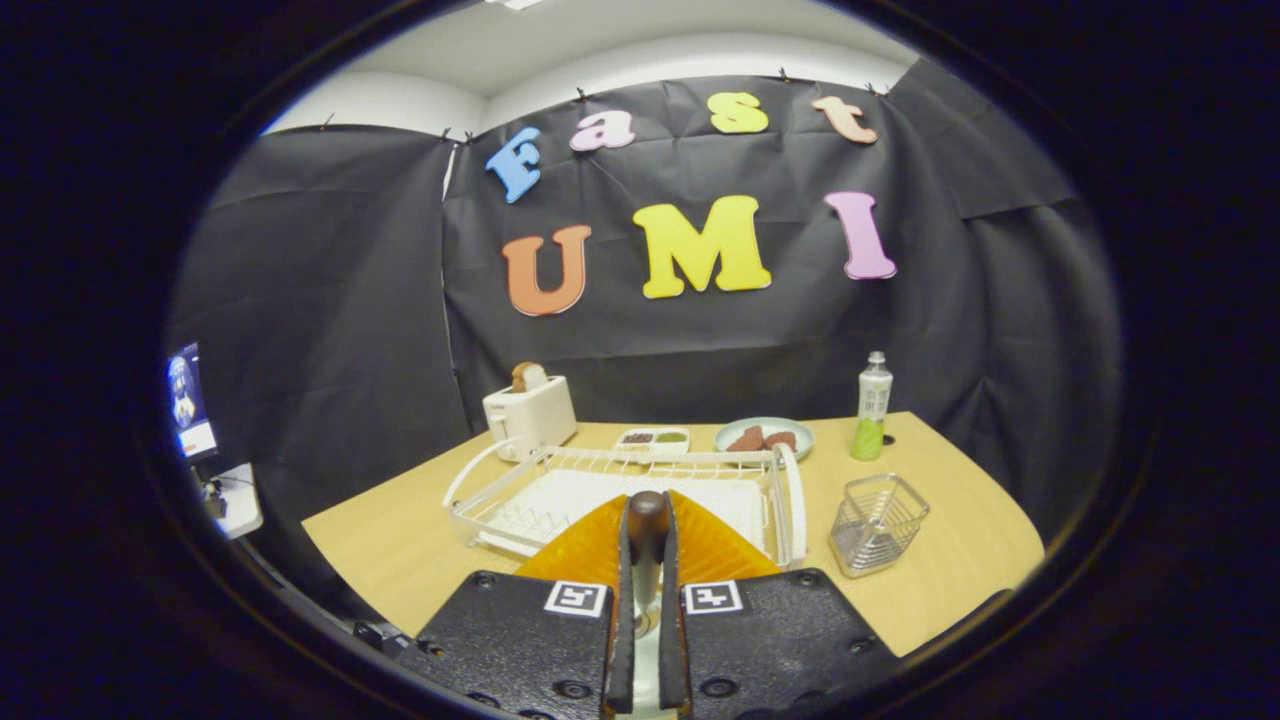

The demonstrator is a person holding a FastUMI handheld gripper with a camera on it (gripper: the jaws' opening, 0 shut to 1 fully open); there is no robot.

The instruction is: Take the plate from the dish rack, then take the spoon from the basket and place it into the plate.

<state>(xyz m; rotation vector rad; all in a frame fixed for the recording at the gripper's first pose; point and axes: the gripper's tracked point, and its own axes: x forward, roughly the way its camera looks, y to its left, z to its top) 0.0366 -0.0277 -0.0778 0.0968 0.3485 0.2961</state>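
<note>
Gripper (647,640): fingers drawn close together, clamped on the spoon's stem; both inner faces press against it.
Spoon (647,525): held upright between the fingers, its dark brown rounded handle end standing just above them; the bowl end is hidden below.
Plate (580,550): orange, directly beyond the fingertips and under the spoon, showing on either side of the fingers; whether it rests on the table or against the rack edge cannot be told.
Dish rack (470,485): white wire, empty, just beyond the plate.
Basket (878,522): wire, empty, on the table (960,560) to the right of the fingers and apart from the rack.
Stage, judged: plate and spoon both taken out; only the release into the plate is left.
Risk: the spoon is pinched on a narrow stem, so it may pivot or slip as the grip loosens.
Risk: dropped from height, it could bounce or slide off the plate's shallow rim toward the rack.
Far side: toaster (530,412), bottle (872,405) and a small food plate (764,437), well clear.
</note>
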